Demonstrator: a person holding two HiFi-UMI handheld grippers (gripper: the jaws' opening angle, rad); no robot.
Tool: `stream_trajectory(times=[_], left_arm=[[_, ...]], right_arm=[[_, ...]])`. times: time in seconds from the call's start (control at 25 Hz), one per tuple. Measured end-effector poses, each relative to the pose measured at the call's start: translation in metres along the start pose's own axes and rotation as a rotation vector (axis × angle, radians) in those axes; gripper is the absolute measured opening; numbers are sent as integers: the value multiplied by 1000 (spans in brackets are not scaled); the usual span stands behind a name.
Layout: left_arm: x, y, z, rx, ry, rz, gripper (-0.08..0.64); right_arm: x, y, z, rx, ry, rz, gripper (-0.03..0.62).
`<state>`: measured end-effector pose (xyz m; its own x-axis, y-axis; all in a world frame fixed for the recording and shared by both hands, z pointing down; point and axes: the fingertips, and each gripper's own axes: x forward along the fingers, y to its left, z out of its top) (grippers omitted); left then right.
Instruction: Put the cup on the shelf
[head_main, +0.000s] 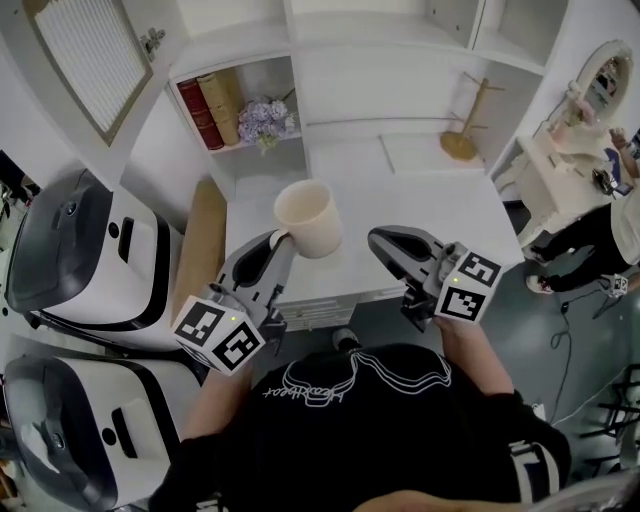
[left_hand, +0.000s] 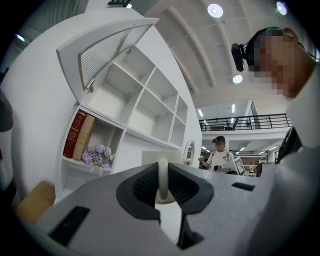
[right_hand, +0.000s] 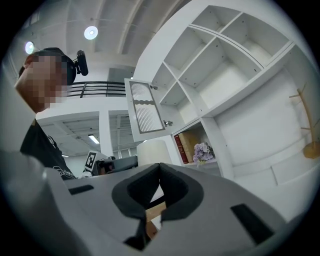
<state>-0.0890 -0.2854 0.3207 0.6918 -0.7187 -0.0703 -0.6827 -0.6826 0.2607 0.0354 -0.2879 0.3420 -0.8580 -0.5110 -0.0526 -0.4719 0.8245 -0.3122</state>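
A cream cup (head_main: 308, 218) hangs over the white counter (head_main: 420, 215), held by its handle. My left gripper (head_main: 281, 240) is shut on that handle; in the left gripper view the thin cream handle (left_hand: 162, 179) stands upright between the dark pads, with the cup's body (left_hand: 150, 157) behind them. My right gripper (head_main: 383, 243) hovers to the right of the cup, shut with nothing in it. In the right gripper view its jaws (right_hand: 160, 168) meet, and the cup (right_hand: 154, 151) shows beyond them. The white shelf unit (head_main: 330, 35) rises behind the counter with several bare compartments.
Books (head_main: 210, 108) and a bunch of purple flowers (head_main: 266, 122) fill the lower left shelf compartment. A wooden mug tree (head_main: 463, 128) stands at the counter's back right. White appliances (head_main: 95, 262) and a wooden board (head_main: 200, 258) lie at the left. A person (head_main: 600, 240) stands at the far right.
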Motion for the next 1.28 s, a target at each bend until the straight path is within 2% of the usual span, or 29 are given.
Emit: stream_trajectory(times=[0.32, 0.56, 0.84, 1.08, 1.28], left_arm=[[53, 50, 26, 13, -18, 47, 41], [85, 75, 53, 57, -40, 83, 41], [113, 93, 87, 111, -87, 129, 41], [125, 99, 122, 178, -130, 163, 41], [132, 112, 143, 185, -150, 179, 41]], right_arm=[[46, -60, 35, -13, -11, 59, 6], [70, -93, 64, -51, -21, 115, 6], [86, -120, 78, -71, -19, 180, 6], [89, -137, 86, -84, -31, 201, 6], [97, -140, 78, -82, -13, 212, 6]])
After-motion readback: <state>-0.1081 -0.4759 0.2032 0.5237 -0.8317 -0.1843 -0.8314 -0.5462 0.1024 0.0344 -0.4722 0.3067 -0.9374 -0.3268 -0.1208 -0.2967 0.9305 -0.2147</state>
